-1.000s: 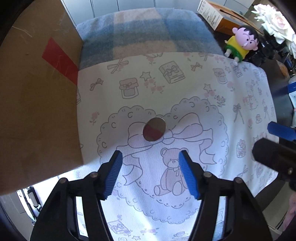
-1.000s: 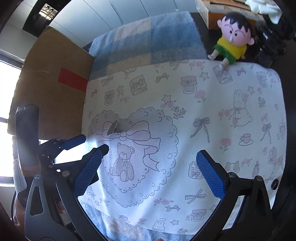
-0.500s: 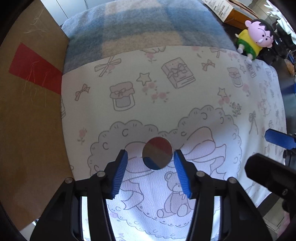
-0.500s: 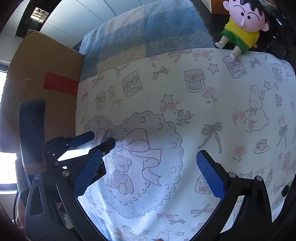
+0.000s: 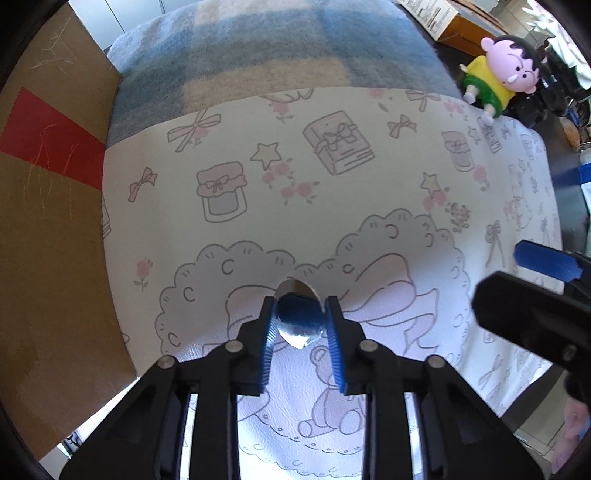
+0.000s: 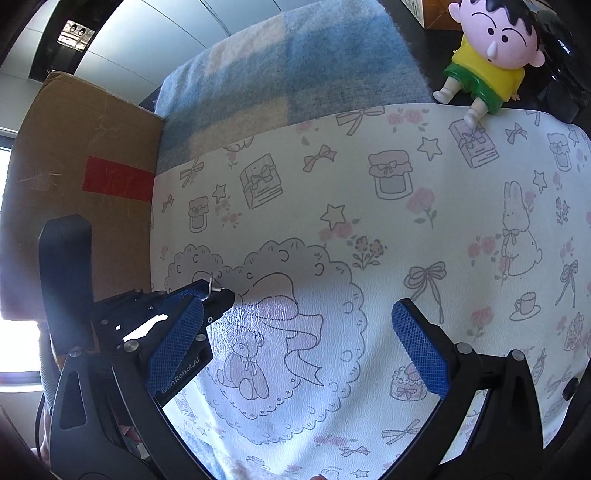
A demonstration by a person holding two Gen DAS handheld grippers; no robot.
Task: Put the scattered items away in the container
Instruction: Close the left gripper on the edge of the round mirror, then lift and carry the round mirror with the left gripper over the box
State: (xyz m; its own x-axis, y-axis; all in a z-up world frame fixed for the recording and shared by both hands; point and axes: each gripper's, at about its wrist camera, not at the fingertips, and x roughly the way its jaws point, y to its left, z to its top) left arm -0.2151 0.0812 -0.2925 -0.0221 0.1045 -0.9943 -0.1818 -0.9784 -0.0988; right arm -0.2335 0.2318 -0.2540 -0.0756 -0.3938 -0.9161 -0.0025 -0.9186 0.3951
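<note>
Left hand-held gripper (image 5: 300, 322) apparently pinching shiny disc (image 5: 298, 318).

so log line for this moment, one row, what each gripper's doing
left gripper: jaws just closing on round mirror disc, pads at its edges | right gripper: open, empty | disc on printed mat | cardboard box beside mat

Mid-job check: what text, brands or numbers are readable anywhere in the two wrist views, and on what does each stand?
"GenRobot.AI": white lettering on the black finger beneath the blue mesh pad of the right tongs; the first letter is partly hidden.
Black print on the white side of the orange cardboard carton at the far edge: too small and blurred to read.
Brown cardboard box with red tape: no lettering shows.
White patterned mat: drawings only, no words.
</note>
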